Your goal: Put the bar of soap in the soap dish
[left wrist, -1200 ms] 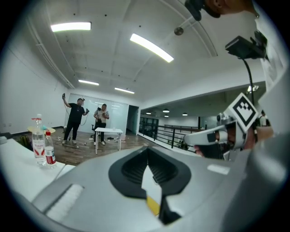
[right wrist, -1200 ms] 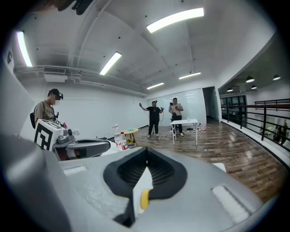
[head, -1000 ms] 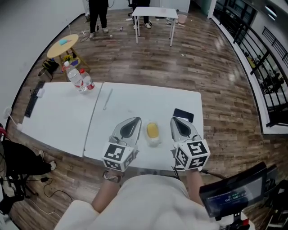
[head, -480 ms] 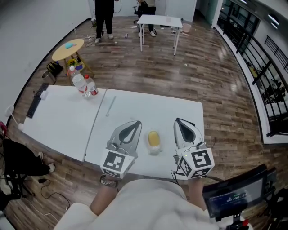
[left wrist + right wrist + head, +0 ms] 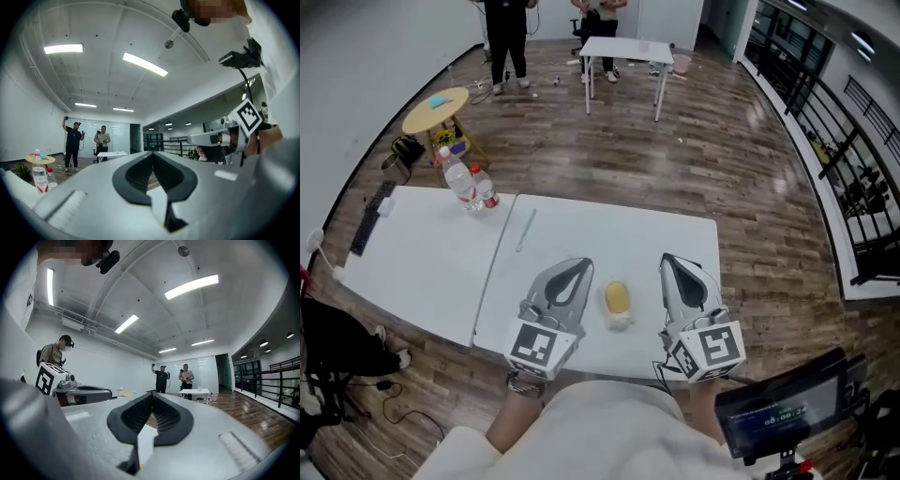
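Yellow oval bar of soap point(image 5: 618, 297) lies on white table point(image 5: 422, 253), midway between left gripper point(image 5: 581, 265) and right gripper point(image 5: 668, 262); both jaws together, empty; soap likely light, stiff, slick; best pinched across its narrow sides.

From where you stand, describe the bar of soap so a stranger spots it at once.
On the white table, look near its front edge, between the left gripper and the right gripper. The bar of soap lies there: a small oval, the only yellow thing on it, unlike the clear bottles.
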The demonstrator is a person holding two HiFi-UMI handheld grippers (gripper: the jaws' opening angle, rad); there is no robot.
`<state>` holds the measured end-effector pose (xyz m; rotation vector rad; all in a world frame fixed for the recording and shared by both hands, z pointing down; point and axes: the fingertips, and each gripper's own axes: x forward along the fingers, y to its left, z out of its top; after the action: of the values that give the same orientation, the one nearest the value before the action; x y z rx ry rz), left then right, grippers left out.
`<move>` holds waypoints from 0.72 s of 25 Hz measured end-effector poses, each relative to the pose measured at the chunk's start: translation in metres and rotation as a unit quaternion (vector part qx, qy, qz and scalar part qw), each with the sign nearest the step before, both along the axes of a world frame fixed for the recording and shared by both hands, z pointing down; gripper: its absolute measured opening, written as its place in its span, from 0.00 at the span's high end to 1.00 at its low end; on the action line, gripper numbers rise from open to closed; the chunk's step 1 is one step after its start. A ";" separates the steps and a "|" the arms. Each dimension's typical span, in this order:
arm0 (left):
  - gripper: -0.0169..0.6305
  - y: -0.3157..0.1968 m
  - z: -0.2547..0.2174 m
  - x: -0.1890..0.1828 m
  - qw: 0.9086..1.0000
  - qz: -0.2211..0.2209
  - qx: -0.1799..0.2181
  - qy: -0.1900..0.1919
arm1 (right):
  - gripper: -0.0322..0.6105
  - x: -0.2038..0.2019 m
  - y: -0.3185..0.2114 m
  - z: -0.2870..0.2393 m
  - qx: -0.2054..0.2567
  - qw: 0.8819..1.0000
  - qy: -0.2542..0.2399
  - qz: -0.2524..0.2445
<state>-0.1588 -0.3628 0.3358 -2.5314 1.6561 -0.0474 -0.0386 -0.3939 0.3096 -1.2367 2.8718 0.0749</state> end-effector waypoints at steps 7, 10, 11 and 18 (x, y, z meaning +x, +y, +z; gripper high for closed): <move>0.96 0.000 0.007 0.002 1.000 0.012 -0.013 0.004 | 0.95 0.002 0.002 0.010 -0.014 1.000 0.012 0.016; 0.96 0.004 0.011 -0.002 1.000 0.017 -0.017 0.003 | 0.95 -0.003 0.008 0.012 -0.016 1.000 0.016 0.019; 0.96 0.005 0.012 -0.003 1.000 0.019 -0.019 0.003 | 0.95 -0.003 0.009 0.013 -0.019 0.999 0.017 0.022; 0.96 0.011 0.020 -0.002 0.999 0.029 -0.034 0.011 | 0.95 0.000 0.020 0.022 -0.036 0.998 0.030 0.037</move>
<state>-0.1610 -0.3515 0.3563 -2.6361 1.6149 -0.0725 -0.0388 -0.3741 0.3311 -1.3773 2.9032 0.0096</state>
